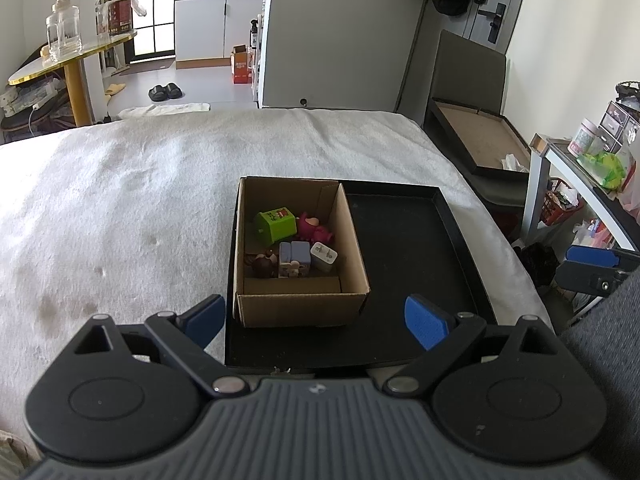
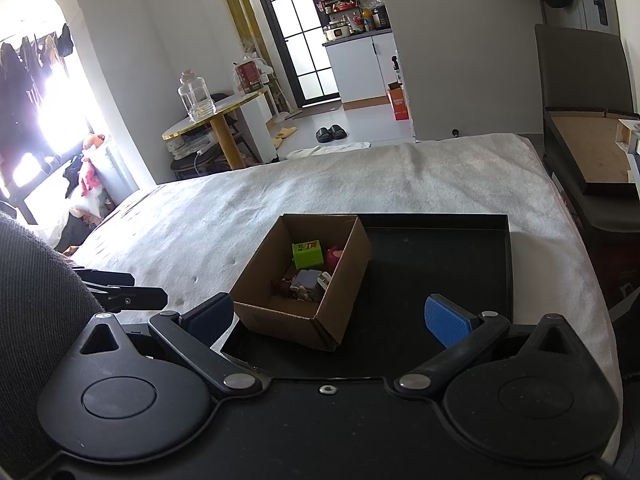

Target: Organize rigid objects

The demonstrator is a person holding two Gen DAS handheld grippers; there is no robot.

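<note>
Open brown cardboard box (image 1: 300,256), ahead of and between the left fingers; holds 5 items: green plastic cube toy (image 1: 276,226), magenta figurine (image 1: 314,228), grey-blue block toy (image 1: 295,258), white charger plug (image 1: 324,257), brown figurine (image 1: 262,265). The box stands on the left part of a shallow black tray (image 1: 408,264), which lies on a white-covered bed (image 1: 120,208). Left gripper (image 1: 314,322): fingers wide, empty. Right gripper (image 2: 330,316): fingers wide, empty; box ahead, toward its left finger. Judgement: items look gathered, the step is near its end. Any next move calls for lowering a finger pair into the box or closing on its walls.
</note>
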